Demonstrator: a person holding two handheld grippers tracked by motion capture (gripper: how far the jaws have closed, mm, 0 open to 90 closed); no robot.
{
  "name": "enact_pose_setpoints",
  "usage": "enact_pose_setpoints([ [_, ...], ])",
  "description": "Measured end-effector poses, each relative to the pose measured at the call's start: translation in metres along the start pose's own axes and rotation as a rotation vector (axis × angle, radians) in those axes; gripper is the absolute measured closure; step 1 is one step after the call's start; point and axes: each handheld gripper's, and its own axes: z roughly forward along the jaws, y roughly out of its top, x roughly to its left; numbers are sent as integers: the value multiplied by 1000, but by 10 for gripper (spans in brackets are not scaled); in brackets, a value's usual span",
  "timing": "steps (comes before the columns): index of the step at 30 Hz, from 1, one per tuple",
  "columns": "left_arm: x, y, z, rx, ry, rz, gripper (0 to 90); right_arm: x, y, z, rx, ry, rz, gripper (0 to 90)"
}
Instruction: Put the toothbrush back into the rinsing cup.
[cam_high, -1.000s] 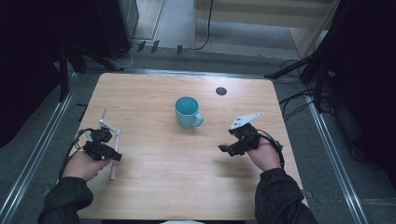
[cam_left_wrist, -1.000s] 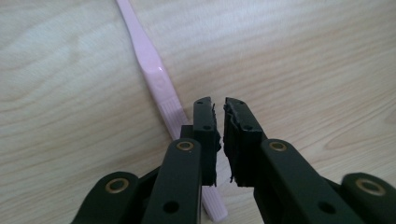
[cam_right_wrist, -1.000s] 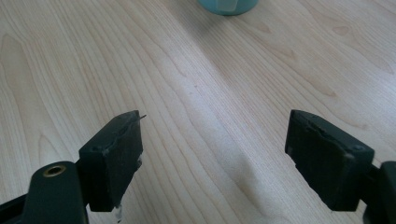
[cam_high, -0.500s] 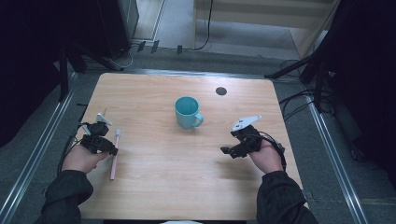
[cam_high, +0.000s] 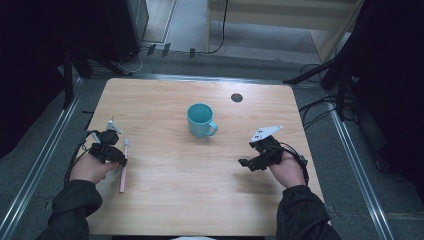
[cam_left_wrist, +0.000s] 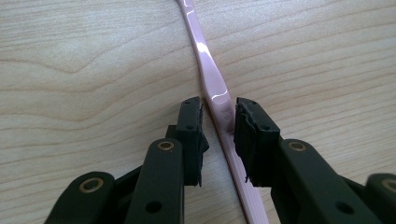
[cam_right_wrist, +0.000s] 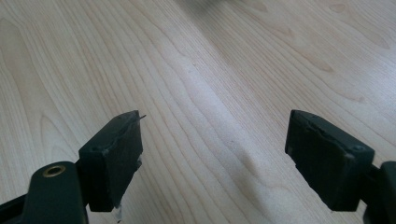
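A pink toothbrush (cam_high: 123, 167) lies flat on the wooden table (cam_high: 190, 200) at the left, head pointing away from the person. My left gripper (cam_high: 119, 159) is low over its handle. In the left gripper view the handle (cam_left_wrist: 210, 84) runs between the two pads, with a gap at the left pad; the jaws have just been opening and do not clamp it. My right gripper (cam_high: 245, 164) hovers at the table's right side, jaws wide apart over bare wood (cam_right_wrist: 212, 135). A teal mug (cam_high: 201, 120) stands upright in the middle.
A small black disc (cam_high: 237, 97) sits in the tabletop beyond the mug. Metal rails run along both sides of the table. Dark stands and cables surround it on the floor.
The left gripper's jaws stand wider around the toothbrush handle than a second ago, and the toothbrush rests on the table. The right hand has stayed about where it was.
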Motion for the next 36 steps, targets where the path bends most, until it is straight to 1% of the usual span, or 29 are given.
enact_pose_setpoints([
  [4, -2, 0, 0, 1, -1, -3, 699, 0, 0, 0, -1, 0, 2, 188],
  [7, -4, 0, 3, 12, -11, 1, 698, 0, 0, 0, 0, 0, 2, 188],
  [9, -5, 0, 5, 22, -8, 0, 705, 0, 0, 0, -2, 1, 0, 188],
  [12, -5, 0, 6, 20, -11, 0, 725, 0, 0, 0, -1, 0, 3, 188],
  [13, -6, 0, 6, 16, 3, 7, 733, -1, 0, 0, -1, 2, 2, 188],
  [14, -6, 0, 6, 16, 3, 7, 749, -1, 0, 0, -1, 2, 2, 188],
  [15, -8, -1, 6, 16, 22, 19, 763, -1, -1, 0, 1, 0, 1, 188],
  [16, -8, -1, 6, 16, 22, 19, 775, -1, 0, 0, 0, 0, 2, 188],
  [17, -10, -1, 6, 15, 36, 22, 778, 0, 0, 0, 0, 0, 2, 188],
  [19, -11, -2, 6, 15, 39, 28, 785, 0, 0, 0, 0, -1, 1, 188],
  [20, -11, -2, 6, 14, 45, 40, 785, 0, 0, 0, 1, -1, 1, 188],
  [21, -12, -2, 6, 13, 47, 45, 791, 0, -1, 0, 4, -1, 1, 188],
  [23, -13, -1, 7, 16, 40, 63, 810, 0, -1, 0, 2, -1, -3, 187],
  [24, -15, -1, 7, 15, 40, 68, 835, 0, -1, 0, 3, -1, -3, 188],
  [27, -16, -1, 8, 16, 45, 71, 837, 0, -1, 0, 4, -1, 0, 188],
  [29, -15, 0, 7, 20, 35, 69, 838, 0, -1, 0, 5, 0, 2, 188],
  [35, -14, 0, 7, 24, 29, 69, 840, -1, -1, 0, 4, -1, 2, 188],
  [36, -13, 0, 7, 24, 17, 63, 840, -1, -1, -1, 1, 0, 2, 188],
])
